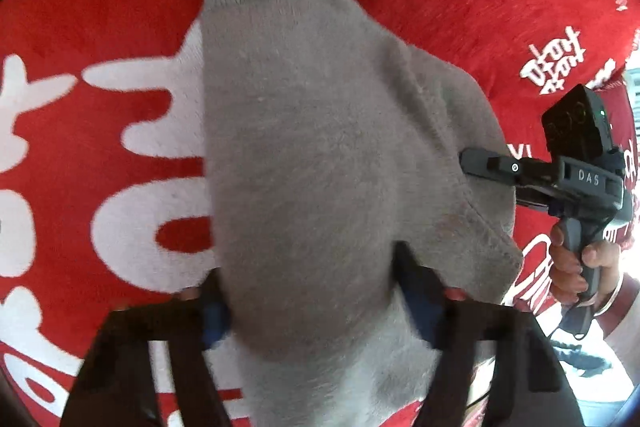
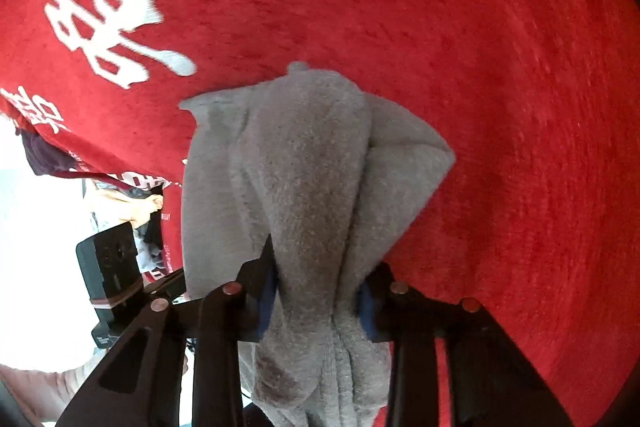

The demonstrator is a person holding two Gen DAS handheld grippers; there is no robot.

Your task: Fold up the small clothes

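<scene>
Over the red plush cloth with white lettering (image 1: pixel 100 27), the left wrist view shows the small grey knitted garment (image 1: pixel 320 147) bunched between the left gripper (image 1: pixel 316 307) pads, jaws half-closed and pinching it. At the right edge the right gripper (image 1: pixel 480 167) bites the garment's hem.

From the right wrist view, its jaws stand narrow, clamped on gathered grey folds. To fold well, I would keep both pinches firm and lay the cloth flat before releasing.

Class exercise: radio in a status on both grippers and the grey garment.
Left gripper shut on grey garment. Right gripper shut on it too. Garment bunched over red cloth. Nothing in the way.
</scene>
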